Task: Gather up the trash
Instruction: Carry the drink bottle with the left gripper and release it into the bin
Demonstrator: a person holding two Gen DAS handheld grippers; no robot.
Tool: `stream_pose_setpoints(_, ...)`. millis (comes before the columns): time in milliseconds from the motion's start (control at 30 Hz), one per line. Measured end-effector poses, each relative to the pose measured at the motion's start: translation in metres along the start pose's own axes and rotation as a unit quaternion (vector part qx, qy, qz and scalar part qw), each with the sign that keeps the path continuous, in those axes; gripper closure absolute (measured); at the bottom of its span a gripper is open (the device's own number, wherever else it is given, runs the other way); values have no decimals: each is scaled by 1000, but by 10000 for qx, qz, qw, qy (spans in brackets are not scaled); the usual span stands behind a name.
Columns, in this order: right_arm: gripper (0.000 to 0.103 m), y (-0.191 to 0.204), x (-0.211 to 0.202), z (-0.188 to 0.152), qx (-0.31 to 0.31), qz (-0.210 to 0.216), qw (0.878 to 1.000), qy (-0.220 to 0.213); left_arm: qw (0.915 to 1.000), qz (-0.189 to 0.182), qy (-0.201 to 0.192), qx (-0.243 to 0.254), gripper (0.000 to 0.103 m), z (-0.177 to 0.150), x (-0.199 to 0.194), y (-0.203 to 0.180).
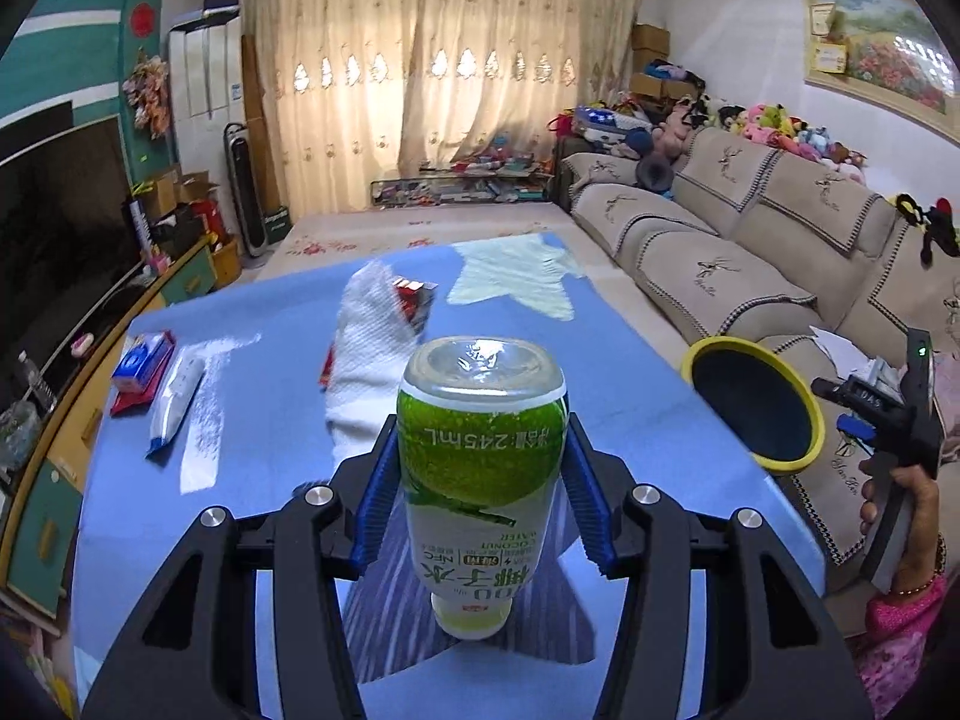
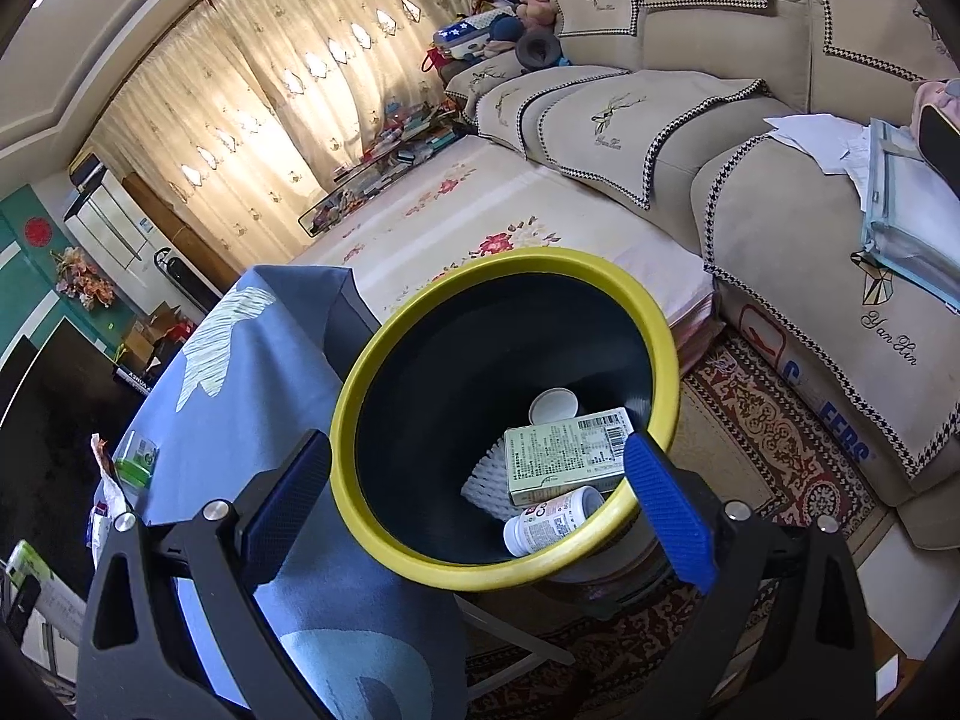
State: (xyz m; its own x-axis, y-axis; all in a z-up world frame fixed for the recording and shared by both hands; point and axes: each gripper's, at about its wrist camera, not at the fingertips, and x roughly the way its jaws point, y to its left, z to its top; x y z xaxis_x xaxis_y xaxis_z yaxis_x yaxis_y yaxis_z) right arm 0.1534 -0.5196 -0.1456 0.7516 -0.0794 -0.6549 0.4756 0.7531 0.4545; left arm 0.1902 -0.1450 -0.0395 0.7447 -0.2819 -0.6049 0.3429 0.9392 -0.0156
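L tool (image 1: 480, 468) clamped on "245mL" "COCONUT WATER" bottle (image 1: 480, 450); R tool (image 2: 480, 492) wide round yellow-rimmed bin (image 2: 360, 408).

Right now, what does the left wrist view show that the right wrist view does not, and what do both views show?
Only the left wrist view: the green-labelled plastic coconut water bottle clamped between the left gripper jaws, base pointing away, and a white paper towel on the table.

Only the right wrist view: the bin's contents, a pale green carton, a white pill bottle and a white lid, with the right gripper jaws around the rim.

Both: the yellow-rimmed dark bin beside the blue-clothed table.
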Motion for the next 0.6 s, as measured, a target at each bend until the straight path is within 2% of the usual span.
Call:
stream_pose_setpoints(167, 10, -15, -1, 2, 144, -42, 9999, -16, 9993, -324, -127, 112, 52, 20, 7, -24)
stream_pose_setpoints(367, 10, -31, -4, 5, 220, -71, 9997, -33, 9959, -829, -185, 325, 52, 53, 30, -70)
stream_pose_setpoints(600, 10, -47, -6, 14, 149, -328, 9993, -79, 9846, -1486, -213, 892, 51, 86, 66, -161)
